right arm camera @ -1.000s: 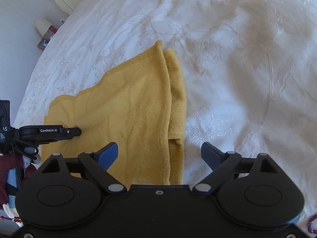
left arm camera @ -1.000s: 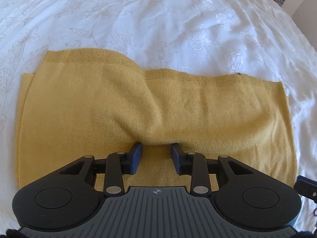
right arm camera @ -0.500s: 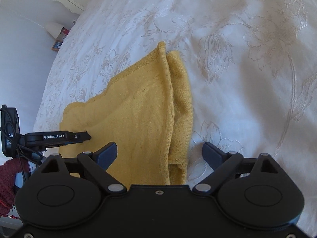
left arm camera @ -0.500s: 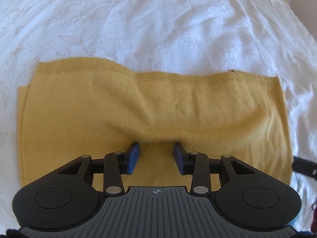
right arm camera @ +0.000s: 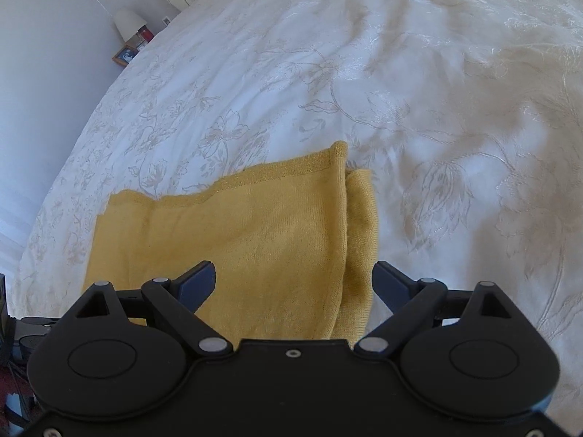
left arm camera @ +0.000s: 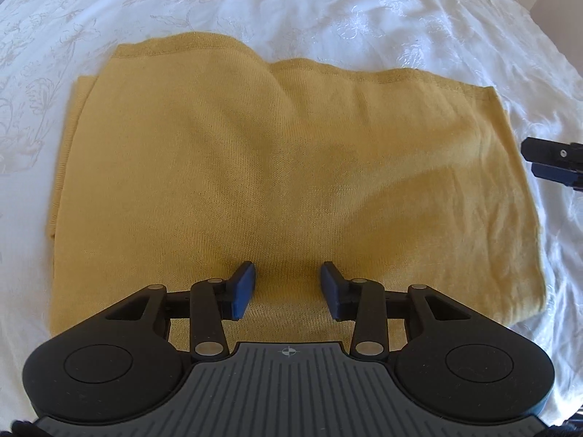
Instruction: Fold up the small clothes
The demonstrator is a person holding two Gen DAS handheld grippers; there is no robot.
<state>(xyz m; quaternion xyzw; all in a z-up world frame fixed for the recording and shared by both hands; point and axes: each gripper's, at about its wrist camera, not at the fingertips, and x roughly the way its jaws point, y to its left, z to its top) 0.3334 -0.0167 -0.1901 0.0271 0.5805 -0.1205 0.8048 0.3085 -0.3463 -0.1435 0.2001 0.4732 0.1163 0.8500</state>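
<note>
A mustard-yellow knit garment [left arm camera: 277, 182] lies folded flat on the white bedspread [left arm camera: 328, 18]. My left gripper [left arm camera: 288, 284] is open and empty, hovering over the garment's near edge. My right gripper [right arm camera: 293, 284] is open wide and empty, above the garment's [right arm camera: 255, 240] right end, where a lower layer [right arm camera: 359, 225] sticks out beside the top layer. The right gripper's fingertips [left arm camera: 546, 158] show at the right edge of the left wrist view, just off the cloth.
The embroidered white bedspread [right arm camera: 400, 91] stretches all around the garment. A lamp and framed pictures [right arm camera: 129, 42] stand beside the bed at the far left. The left gripper's body [right arm camera: 22, 327] shows at the lower left edge of the right wrist view.
My left gripper has opened wider and drawn back a little from the cloth. My right gripper has swung round to the garment's right end. The garment lies flatter.
</note>
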